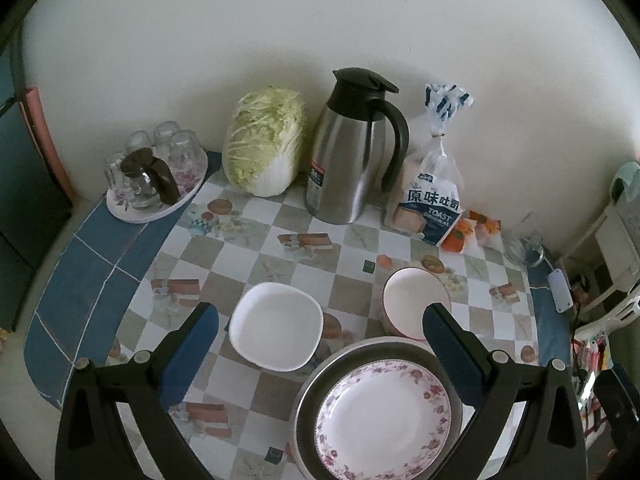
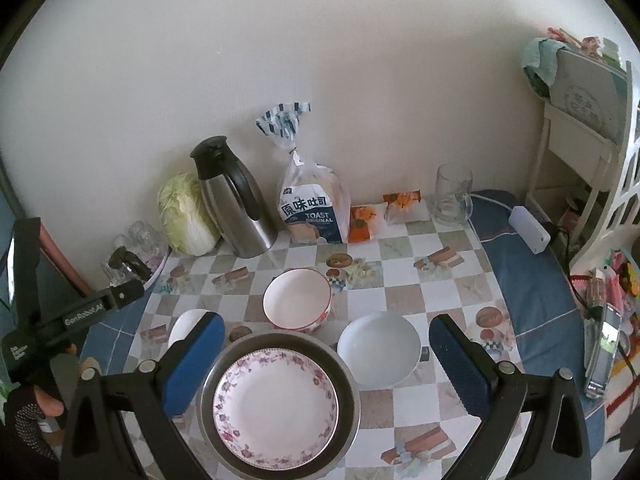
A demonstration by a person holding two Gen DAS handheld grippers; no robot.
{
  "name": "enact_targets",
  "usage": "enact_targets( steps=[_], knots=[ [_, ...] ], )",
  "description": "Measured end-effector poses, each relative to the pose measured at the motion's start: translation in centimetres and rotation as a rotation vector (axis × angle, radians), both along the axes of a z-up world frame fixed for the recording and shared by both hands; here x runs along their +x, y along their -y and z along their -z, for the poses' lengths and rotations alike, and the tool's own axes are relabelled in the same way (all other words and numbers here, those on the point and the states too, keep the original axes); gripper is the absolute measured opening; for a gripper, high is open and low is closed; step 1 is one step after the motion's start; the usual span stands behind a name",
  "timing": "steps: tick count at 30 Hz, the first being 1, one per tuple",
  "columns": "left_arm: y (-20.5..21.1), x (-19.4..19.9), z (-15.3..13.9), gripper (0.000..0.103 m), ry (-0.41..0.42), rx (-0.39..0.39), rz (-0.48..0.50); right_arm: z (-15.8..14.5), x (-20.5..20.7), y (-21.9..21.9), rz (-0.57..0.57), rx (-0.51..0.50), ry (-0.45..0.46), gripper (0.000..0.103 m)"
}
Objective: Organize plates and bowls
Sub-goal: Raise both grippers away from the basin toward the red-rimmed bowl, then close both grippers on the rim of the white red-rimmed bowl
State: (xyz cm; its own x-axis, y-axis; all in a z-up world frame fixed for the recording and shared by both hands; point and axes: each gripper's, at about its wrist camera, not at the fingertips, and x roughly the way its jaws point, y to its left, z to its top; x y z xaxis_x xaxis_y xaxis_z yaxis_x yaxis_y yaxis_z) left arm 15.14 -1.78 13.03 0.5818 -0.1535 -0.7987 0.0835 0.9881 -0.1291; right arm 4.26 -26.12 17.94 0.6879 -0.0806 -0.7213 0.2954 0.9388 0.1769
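We see a floral plate (image 2: pixel 276 404) nested in a metal plate (image 2: pixel 340 364), beside a square bowl (image 1: pixel 276 326) and red-rimmed bowl (image 2: pixel 298 298). Both our left gripper (image 1: pixel 320 344) and right gripper (image 2: pixel 326 356) gape wide, empty; a thermos (image 1: pixel 348 148) stands behind.

Open checkered table (image 2: pixel 440 280) right of the red-rimmed bowl (image 2: pixel 297 300); flask (image 2: pixel 236 208) and bread bag (image 2: pixel 312 208) crowd the wall

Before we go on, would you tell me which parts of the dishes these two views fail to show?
- Square bowl: right wrist view, mostly hidden behind the right gripper's left pad.
- Red-rimmed bowl: left wrist view, its near right side is covered by the left gripper's right pad.
- Steel basin: near rim cut off by the bottom edge in the left view.
- Floral plate: its underside is hidden.
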Motion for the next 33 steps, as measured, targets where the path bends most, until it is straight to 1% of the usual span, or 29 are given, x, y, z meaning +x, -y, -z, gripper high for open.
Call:
enact_targets(
  steps=[4,9,14,18,24,29,33],
  knots=[
    [0.9,1.4,0.1,0.102,-0.021,0.012,0.014,-0.1,1.5,0.0,-0.02,-0.015,-0.033,0.103],
    [1.3,3.2,-0.6,0.102,-0.01,0.026,0.022,0.9,3.7,0.7,-0.016,0.016,-0.089,0.103],
    [1.3,5.2,-1.5,0.102,0.021,0.036,0.02,1.7,5.5,1.6,0.014,0.009,-0.106,0.103],
    [1.7,6.5,-1.3,0.102,0.023,0.029,0.04,2.9,7.6,1.8,0.011,0.021,-0.126,0.103],
    [2.9,8.3,1.7,0.102,-0.022,0.009,0.064,5.8,10.3,1.9,0.014,0.023,-0.171,0.103],
    [4.6,9.3,5.0,0.102,-0.073,0.024,0.096,8.8,11.7,2.2,0.017,0.023,-0.214,0.103],
    [5.6,9.9,7.1,0.102,-0.103,0.031,0.109,10.8,12.6,2.5,0.014,0.026,-0.239,0.103]
  ],
)
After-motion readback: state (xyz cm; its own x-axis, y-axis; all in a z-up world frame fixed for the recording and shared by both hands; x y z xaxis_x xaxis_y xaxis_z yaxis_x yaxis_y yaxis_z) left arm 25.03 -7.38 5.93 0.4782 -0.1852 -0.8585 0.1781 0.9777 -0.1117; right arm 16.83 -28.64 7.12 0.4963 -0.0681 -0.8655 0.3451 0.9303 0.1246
